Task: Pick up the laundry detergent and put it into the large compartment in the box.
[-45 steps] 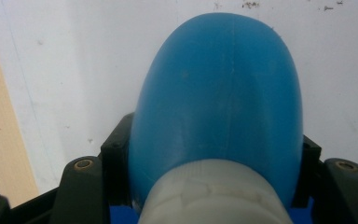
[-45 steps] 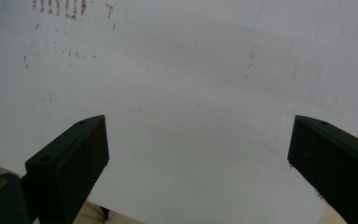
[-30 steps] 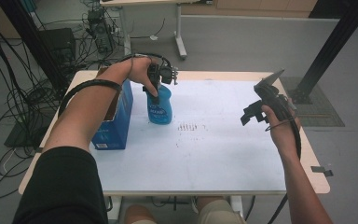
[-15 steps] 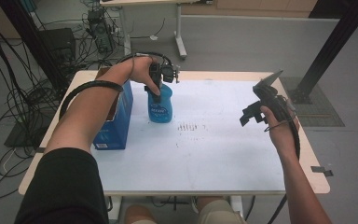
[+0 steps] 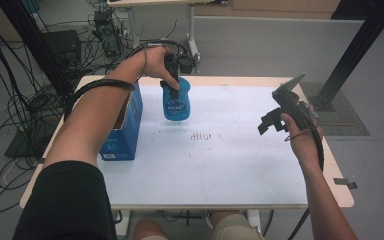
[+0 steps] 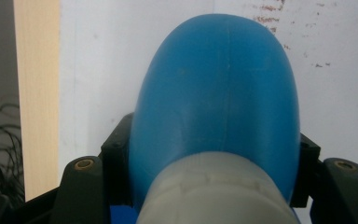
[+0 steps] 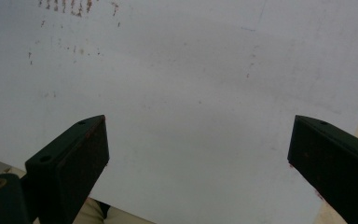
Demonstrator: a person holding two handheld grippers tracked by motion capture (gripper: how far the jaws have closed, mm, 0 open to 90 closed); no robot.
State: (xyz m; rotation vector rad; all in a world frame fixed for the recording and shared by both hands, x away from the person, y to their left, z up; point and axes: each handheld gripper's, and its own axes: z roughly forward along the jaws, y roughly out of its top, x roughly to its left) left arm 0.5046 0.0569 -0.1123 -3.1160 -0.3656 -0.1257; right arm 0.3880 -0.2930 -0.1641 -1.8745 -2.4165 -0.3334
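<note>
Two containers sit toward the left of the white tabletop point(image 5: 230, 165): a blue bottle point(image 5: 176, 102) with a grey cap, and a blue cardboard box point(image 5: 125, 127) just beside it at the table's left edge. What the box holds cannot be made out from the high view, and the bottle's plastic is opaque, so its contents are hidden too.

The left hand-held gripper point(image 5: 172, 82) comes down on the bottle from above and is clenched on its upper part; in the left gripper view the black jaws press on either side of the blue body point(image 6: 216, 102), just past the grey cap point(image 6: 216, 191). The bottle hangs upright, and its base looks lifted just clear of the tabletop near the far edge, though the high view does not settle this.

The right hand-held gripper point(image 5: 272, 122) is held above the right side of the tabletop, well apart from the bottle. Its jaws are spread wide with nothing between them, as the right gripper view shows, looking down on bare white surface with a few brown specks point(image 7: 65, 7).
</note>
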